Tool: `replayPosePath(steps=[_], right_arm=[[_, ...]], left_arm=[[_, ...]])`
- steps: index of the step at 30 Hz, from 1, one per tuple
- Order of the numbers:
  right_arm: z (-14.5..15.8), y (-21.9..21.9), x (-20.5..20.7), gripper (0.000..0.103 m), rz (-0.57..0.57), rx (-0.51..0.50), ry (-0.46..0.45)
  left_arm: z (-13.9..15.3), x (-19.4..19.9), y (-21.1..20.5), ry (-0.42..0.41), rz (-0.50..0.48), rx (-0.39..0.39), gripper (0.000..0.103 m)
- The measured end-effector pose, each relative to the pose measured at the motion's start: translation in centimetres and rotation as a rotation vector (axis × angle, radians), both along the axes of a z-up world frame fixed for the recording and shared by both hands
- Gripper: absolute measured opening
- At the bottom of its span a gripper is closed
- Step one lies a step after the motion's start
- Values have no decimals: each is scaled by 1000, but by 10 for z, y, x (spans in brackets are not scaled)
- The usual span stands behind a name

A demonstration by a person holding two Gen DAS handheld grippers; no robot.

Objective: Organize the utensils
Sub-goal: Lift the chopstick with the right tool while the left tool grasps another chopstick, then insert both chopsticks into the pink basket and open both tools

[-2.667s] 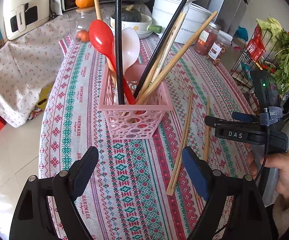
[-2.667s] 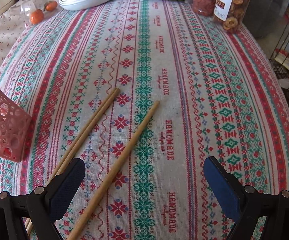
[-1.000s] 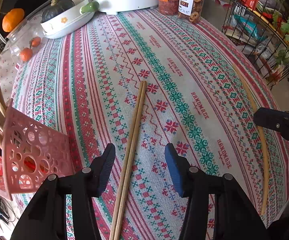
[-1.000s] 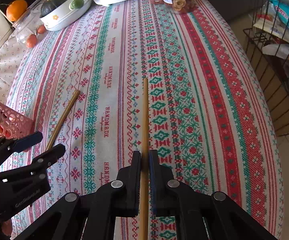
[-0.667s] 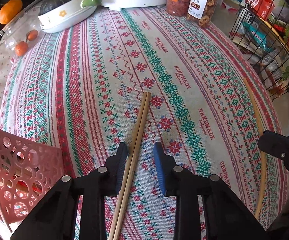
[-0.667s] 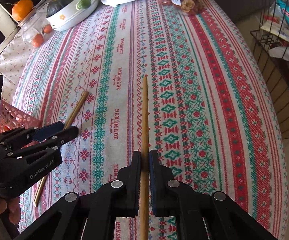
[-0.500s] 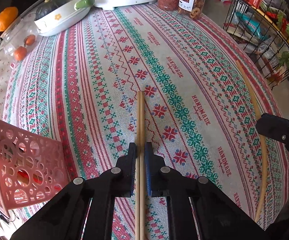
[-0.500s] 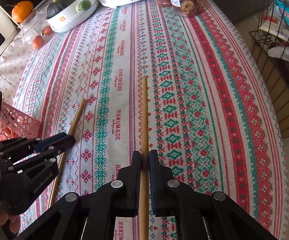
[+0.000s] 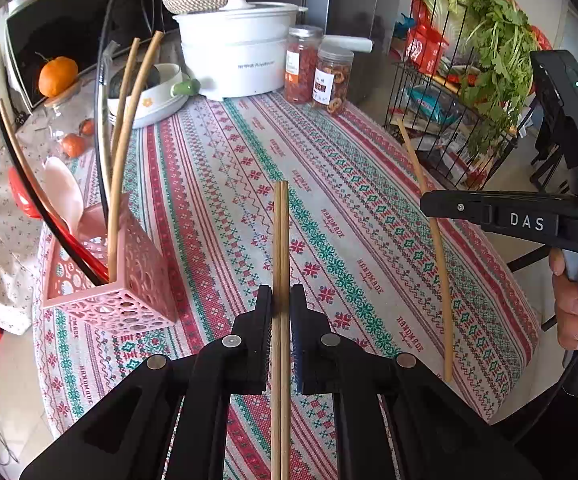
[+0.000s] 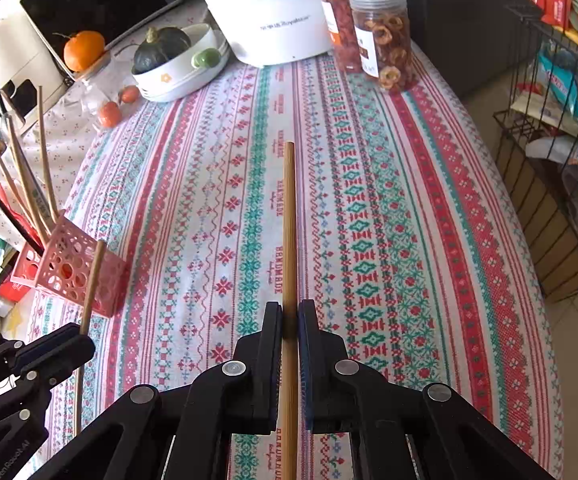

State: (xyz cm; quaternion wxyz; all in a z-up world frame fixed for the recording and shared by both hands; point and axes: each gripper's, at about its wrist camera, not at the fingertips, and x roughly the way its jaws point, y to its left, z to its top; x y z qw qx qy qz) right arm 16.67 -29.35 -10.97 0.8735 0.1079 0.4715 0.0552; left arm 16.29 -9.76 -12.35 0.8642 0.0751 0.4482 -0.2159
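Patterned red-and-green tablecloth (image 9: 217,184) is filling both views, with a white cooker pot (image 9: 237,60) and two snack jars (image 9: 331,80) sitting along the far edge. I'm holding the left gripper (image 9: 281,306) above the cloth, its jaws clenched on a pair of wooden chopsticks (image 9: 281,240) that are running straight out ahead of the fingers. I'm seeing the pink basket (image 9: 129,280) standing to the left of that pair, already carrying more chopsticks, a white spoon (image 9: 63,192) and a red spoon (image 9: 23,196). Over on the right wrist view, the right gripper (image 10: 289,320) is pinching a single chopstick (image 10: 289,216) tight, the stick pointing forward over the cloth. From that side the pink basket is sitting well off to the left, with the left gripper showing between it and my right one.
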Motion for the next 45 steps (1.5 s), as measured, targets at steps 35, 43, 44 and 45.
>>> replayPosePath(steps=[35, 43, 44, 45], right_arm=[[51, 102, -7, 6, 185, 38, -253], [57, 96, -1, 6, 157, 57, -277], [58, 97, 0, 6, 155, 58, -281], [59, 97, 1, 6, 153, 57, -284]], left_arm=[[104, -3, 125, -851, 406, -349, 9], [71, 25, 114, -874, 413, -219, 9], [67, 28, 114, -872, 418, -210, 9], [64, 30, 115, -869, 420, -204, 9]])
